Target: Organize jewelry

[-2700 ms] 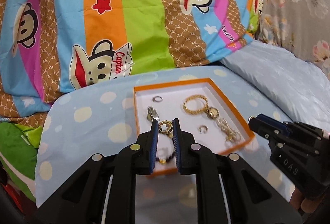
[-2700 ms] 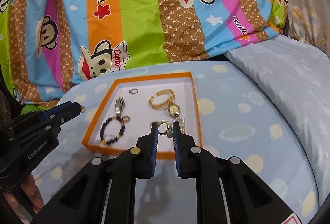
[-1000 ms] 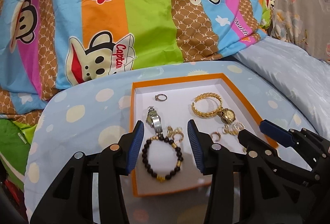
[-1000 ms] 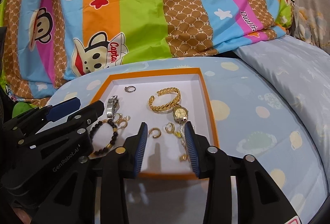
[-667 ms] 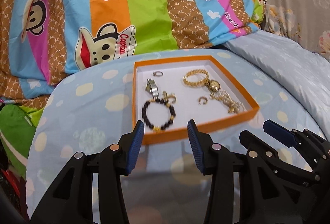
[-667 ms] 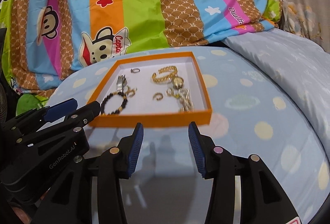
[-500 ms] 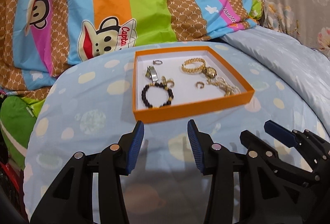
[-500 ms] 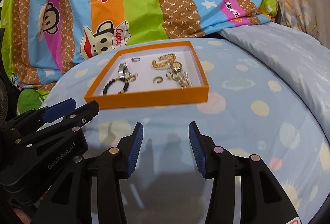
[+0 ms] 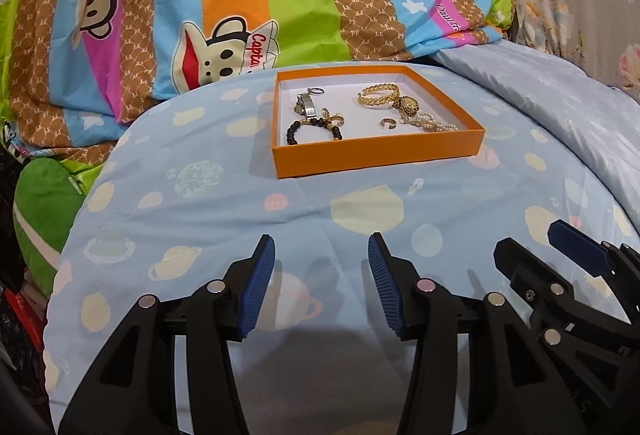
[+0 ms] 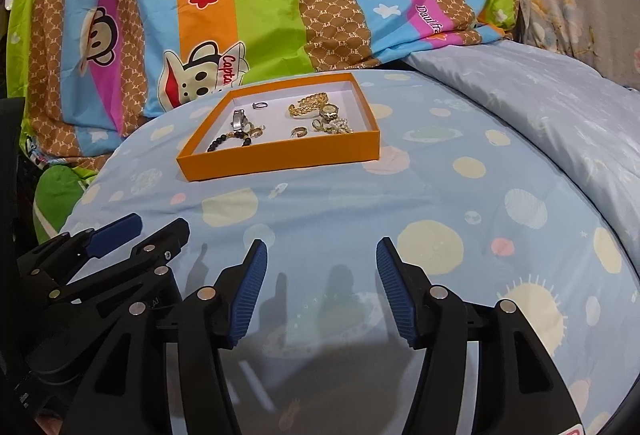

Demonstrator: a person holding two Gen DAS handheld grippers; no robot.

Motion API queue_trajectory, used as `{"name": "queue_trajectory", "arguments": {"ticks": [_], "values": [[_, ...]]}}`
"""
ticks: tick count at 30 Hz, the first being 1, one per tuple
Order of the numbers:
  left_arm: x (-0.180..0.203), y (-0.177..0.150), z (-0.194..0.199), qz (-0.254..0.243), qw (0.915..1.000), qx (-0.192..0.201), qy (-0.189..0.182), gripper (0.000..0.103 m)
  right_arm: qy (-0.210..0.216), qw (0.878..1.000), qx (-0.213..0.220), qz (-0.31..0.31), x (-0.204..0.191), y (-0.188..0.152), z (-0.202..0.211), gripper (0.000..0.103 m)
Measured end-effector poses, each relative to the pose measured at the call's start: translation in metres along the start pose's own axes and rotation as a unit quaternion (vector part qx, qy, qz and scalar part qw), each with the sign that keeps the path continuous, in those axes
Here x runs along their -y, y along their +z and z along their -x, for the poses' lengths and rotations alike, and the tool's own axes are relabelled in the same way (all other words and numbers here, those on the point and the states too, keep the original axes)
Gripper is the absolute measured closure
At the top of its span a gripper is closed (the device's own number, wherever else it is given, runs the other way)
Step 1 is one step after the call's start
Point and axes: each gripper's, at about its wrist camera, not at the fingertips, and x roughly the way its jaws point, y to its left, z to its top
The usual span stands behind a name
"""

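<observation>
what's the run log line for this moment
left gripper: open, empty | right gripper: open, empty | jewelry: all in orange box | grippers: short of box, over blue sheet

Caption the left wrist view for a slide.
Both open tools, left and right, hover over the blue bedspread, short of the orange jewelry box.

Bright, even indoor light, colours vivid and focus sharp. Soft shadows fall on the bed under each hand-held gripper. Fisheye bending and black corners ring both views.
</observation>
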Motion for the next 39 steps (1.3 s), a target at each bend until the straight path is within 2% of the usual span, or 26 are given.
{"name": "queue_trajectory", "arguments": {"ticks": [8, 18, 39], "values": [[-0.0039, -0.0006, 0.0015, 0.01, 0.9998, 0.003, 0.018, 0.052, -0.027, 1.0, 0.001, 0.011, -0.0041, -0.0024, 0.0024, 0.036], [-0.0071, -0.0078, 0.0079, 0.017, 0.9996, -0.002, 0.02, 0.052, -0.026, 1.0, 0.001, 0.007, -0.0018, -0.0036, 0.0039, 0.028], [-0.0057, -0.0072, 0.0111, 0.017, 0.9991, 0.006, 0.04, 0.052, -0.034, 0.999, -0.003, 0.009, -0.0023, -0.0044, 0.0018, 0.027]]}}
